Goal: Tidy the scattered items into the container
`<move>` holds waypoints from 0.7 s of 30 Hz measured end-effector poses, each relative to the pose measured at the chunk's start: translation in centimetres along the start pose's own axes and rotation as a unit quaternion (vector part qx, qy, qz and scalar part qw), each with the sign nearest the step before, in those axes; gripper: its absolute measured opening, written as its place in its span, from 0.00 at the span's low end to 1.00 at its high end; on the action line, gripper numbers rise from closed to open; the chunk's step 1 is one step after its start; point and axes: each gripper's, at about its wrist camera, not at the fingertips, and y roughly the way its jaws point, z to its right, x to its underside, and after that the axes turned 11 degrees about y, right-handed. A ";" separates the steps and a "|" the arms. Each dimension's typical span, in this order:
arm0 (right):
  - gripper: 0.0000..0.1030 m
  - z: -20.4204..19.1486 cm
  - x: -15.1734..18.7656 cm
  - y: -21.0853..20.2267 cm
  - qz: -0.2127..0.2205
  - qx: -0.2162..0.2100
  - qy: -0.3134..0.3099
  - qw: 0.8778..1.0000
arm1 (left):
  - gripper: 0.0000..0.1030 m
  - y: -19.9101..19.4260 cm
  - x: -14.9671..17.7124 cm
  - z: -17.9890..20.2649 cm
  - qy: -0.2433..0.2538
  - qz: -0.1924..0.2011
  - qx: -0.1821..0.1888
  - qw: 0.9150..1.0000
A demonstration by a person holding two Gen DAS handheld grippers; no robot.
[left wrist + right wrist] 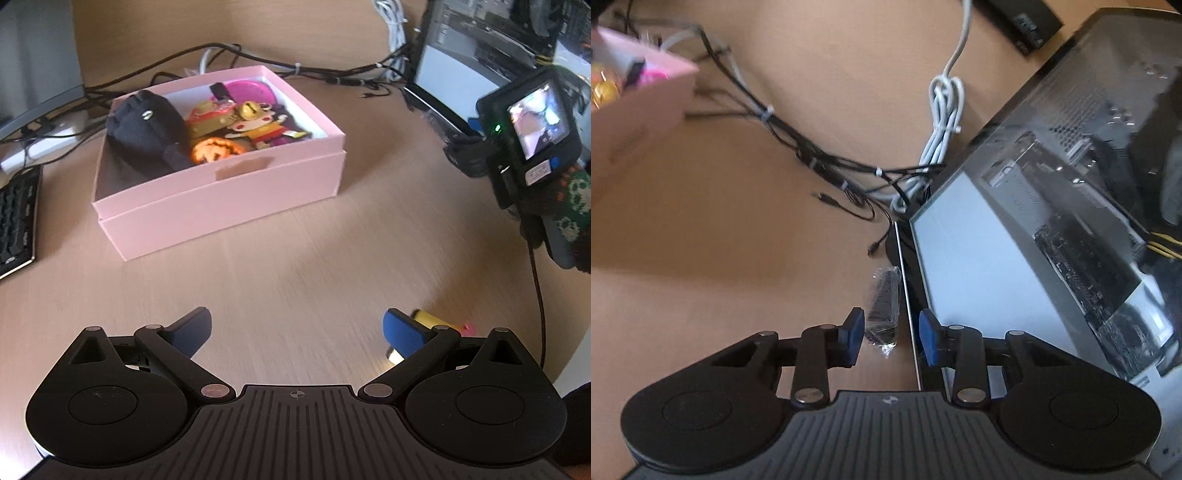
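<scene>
Left tongs (297,330): blue pads wide apart, nothing between them, hanging over bare bench (295,240).

Right tongs (891,338): pads narrowly apart, gripping nothing. A small dark item in clear wrap (884,314) lies on the bench just ahead of the gap, its near end between the pad tips. Its long axis runs roughly along the tongs' pointing line, tilted slightly. Whether a pad touches the wrap cannot be told.

Yellow item (430,318): partly hidden behind the right pad of the left tongs, lying on the bench with a pink tip; long axis slanting across the view. It lies just outside the gap, so the left tongs would likely need to shift toward it.

Pink box (221,195): the container, well ahead of the left tongs and slightly left; open, already holding a black plush, an orange pumpkin figure, a gold bell and other toys.

Judgement: the right hand is nearer the wrapped item, the left nearer the yellow one.

Surroundings from the pink box: black cables (820,162) behind; keyboard (16,221) at left; glass-sided computer case (1071,184) at right, touching or just beside the wrapped item.
</scene>
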 end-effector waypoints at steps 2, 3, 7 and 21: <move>0.31 -0.4 0.1 1.3 -0.007 -0.001 -0.014 1.000 | 0.99 0.0 -0.1 -0.6 -0.013 0.000 -0.003 1.000; 0.31 -0.4 0.1 1.9 -0.013 -0.004 -0.015 1.000 | 0.99 0.0 -0.2 -0.9 -0.019 0.000 -0.005 1.000; 0.30 -0.8 0.1 3.2 -0.015 0.006 -0.022 1.000 | 0.99 0.1 -0.5 -1.7 -0.033 -0.002 -0.014 0.999; 0.22 1.4 1.4 -3.8 -0.031 -0.057 0.048 0.997 | 0.99 -2.2 1.0 -3.1 -0.048 0.026 -0.012 0.998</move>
